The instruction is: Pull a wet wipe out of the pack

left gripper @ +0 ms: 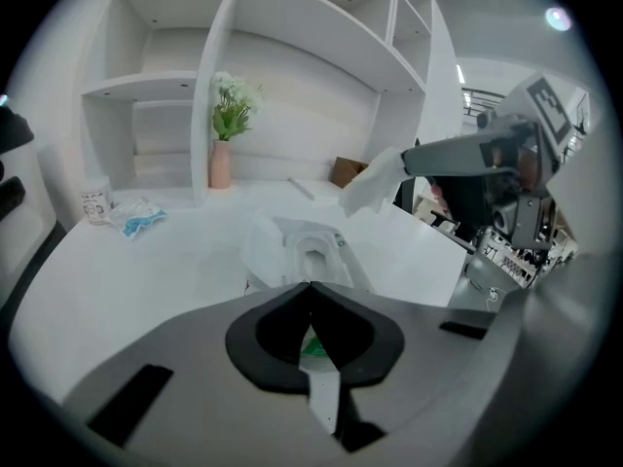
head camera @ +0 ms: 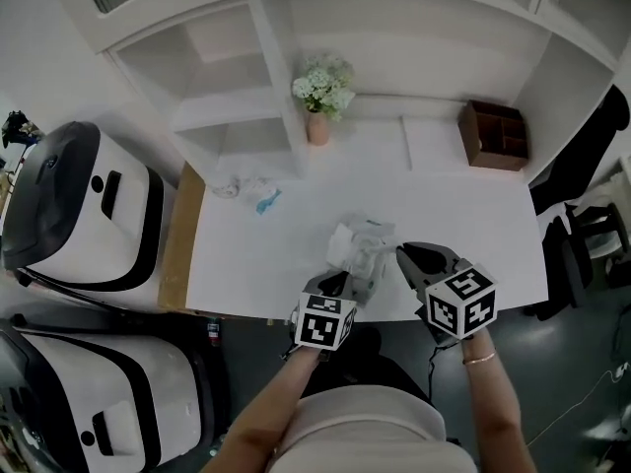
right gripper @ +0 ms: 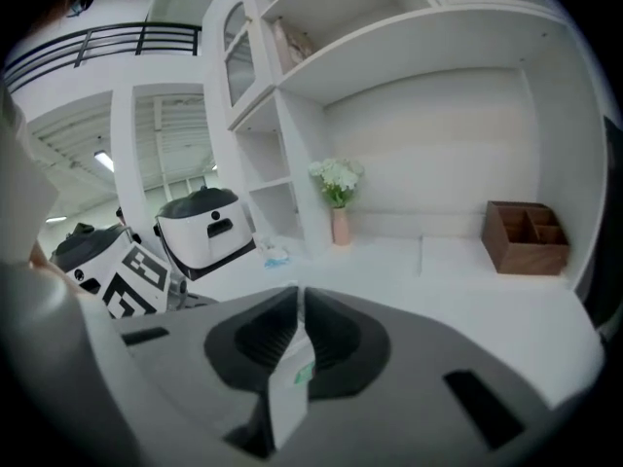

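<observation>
Holding the wet wipe [left gripper: 373, 185]: right tool [head camera: 402, 254], jaws clenched on a crumpled white sheet raised above and to the right of the pack [head camera: 367, 256]. Seen from the left gripper view, the sheet looks free of the opening, though a trailing corner cannot be ruled out.

Left tool [head camera: 342, 280]: jaws together, tips at the pack's near end. Whether they nip the seam or only bear against it cannot be told.

Pack: lying near the front edge of the counter [head camera: 256, 264], flap open, dispensing hole exposed.

Likely hazards:
- Wipe slipping out. The sheet is damp, thin and caught by one bunched part only.
- A second wipe following. Interleaved sheets tend to drag the next one through the hole if any corner is caught.
- Pack lifting or sliding off the front edge, if the left tool is not truly pinning it.
- Wipe draping onto the left tool on the way past.
- Flap left open, so the contents dry out.

Surroundings:
- Crumpled wrappers [head camera: 245, 187], well apart, toward the shelving [head camera: 232, 111].
- Vase of flowers [head camera: 319, 106], at the back.
- Wooden organiser [head camera: 493, 134], far right corner.
- White-and-black machines [head camera: 89, 215], beside the counter.

Obstructions: none near the pack or either tool.
</observation>
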`<action>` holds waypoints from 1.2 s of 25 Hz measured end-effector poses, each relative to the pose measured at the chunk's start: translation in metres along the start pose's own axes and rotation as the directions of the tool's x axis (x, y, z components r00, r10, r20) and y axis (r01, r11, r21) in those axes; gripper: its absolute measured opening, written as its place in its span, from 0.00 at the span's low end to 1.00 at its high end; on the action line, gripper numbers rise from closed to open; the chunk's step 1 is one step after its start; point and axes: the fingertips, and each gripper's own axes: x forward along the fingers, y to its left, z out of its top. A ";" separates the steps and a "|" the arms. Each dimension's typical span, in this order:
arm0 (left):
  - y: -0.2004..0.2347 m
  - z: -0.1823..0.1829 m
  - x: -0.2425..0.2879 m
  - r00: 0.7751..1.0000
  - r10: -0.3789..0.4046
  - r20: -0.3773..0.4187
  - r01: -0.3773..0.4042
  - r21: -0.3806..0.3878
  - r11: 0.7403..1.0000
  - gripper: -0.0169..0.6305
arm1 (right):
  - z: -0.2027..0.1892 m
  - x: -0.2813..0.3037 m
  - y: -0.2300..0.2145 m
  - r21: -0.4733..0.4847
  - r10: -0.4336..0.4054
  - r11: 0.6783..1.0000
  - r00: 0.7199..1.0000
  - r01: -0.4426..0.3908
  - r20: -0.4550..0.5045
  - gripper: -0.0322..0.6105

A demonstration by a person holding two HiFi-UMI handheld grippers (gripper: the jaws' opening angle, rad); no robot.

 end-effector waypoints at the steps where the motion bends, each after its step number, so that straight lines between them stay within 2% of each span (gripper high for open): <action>1: 0.000 0.000 0.000 1.000 0.000 -0.001 0.000 0.002 1.000 0.02 | 0.002 -0.004 -0.001 0.021 -0.009 1.000 1.000 0.008 0.025 0.09; 5: 0.000 0.001 0.000 1.000 0.000 -0.005 0.000 0.011 1.000 0.02 | 0.008 -0.021 -0.004 0.091 -0.050 0.995 0.993 0.040 0.107 0.09; 10: -0.001 -0.001 0.001 1.000 0.017 -0.016 -0.017 0.006 1.000 0.02 | 0.009 -0.041 -0.007 0.161 -0.109 0.983 0.980 0.082 0.166 0.09; 17: -0.001 0.000 0.000 1.000 0.025 -0.016 -0.025 0.028 0.999 0.02 | 0.013 -0.071 -0.010 0.243 -0.192 0.962 0.946 0.128 0.263 0.09; 25: -0.001 0.001 -0.001 1.000 0.022 -0.008 -0.022 0.026 0.999 0.02 | 0.009 -0.093 -0.011 0.272 -0.269 0.943 0.916 0.189 0.296 0.09; 30: -0.002 0.002 -0.002 1.000 0.013 0.000 -0.013 0.022 1.000 0.02 | 0.009 -0.099 -0.006 0.296 -0.286 0.936 0.903 0.192 0.320 0.09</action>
